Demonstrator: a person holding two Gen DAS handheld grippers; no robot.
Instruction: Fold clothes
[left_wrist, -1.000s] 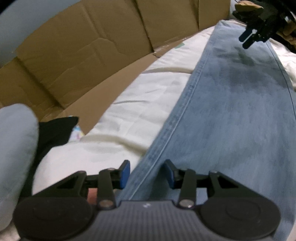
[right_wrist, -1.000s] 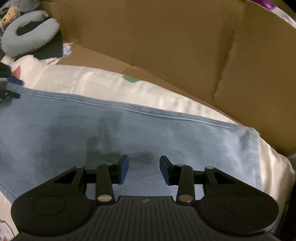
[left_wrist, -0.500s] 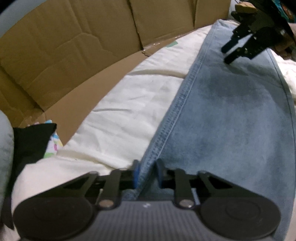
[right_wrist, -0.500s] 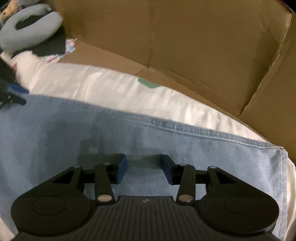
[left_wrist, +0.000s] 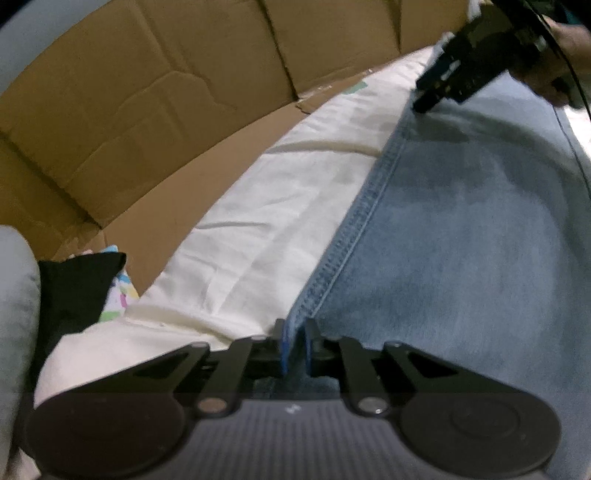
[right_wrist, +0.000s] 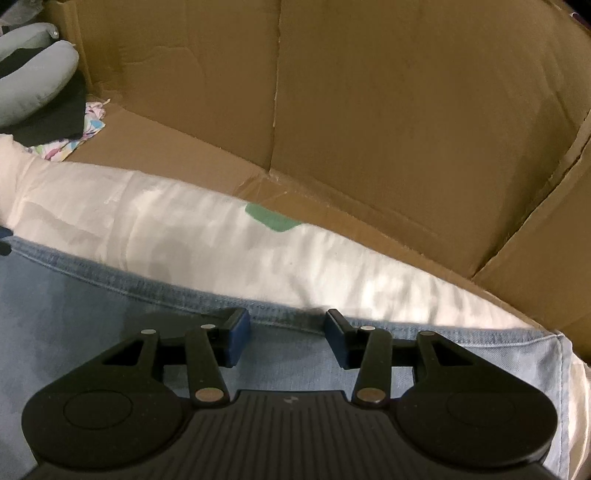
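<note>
cardboard walls (right_wrist: 369, 110) ring a white sheet (left_wrist: 258, 229) where the jeans (left_wrist: 461, 240) lie flat; left gripper (left_wrist: 294, 345) pinches their stitched seam edge, right gripper (right_wrist: 287, 338) spread over the same seam farther along; denim looks heavy, floppy, best held by the seam

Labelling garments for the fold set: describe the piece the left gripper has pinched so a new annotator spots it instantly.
Brown cardboard walls in a white sheet. Spread flat on that sheet lie the jeans, whose stitched side seam is clamped in the left gripper. They are the only blue denim there; the nearby grey pillow and black cloth are plain.
</note>
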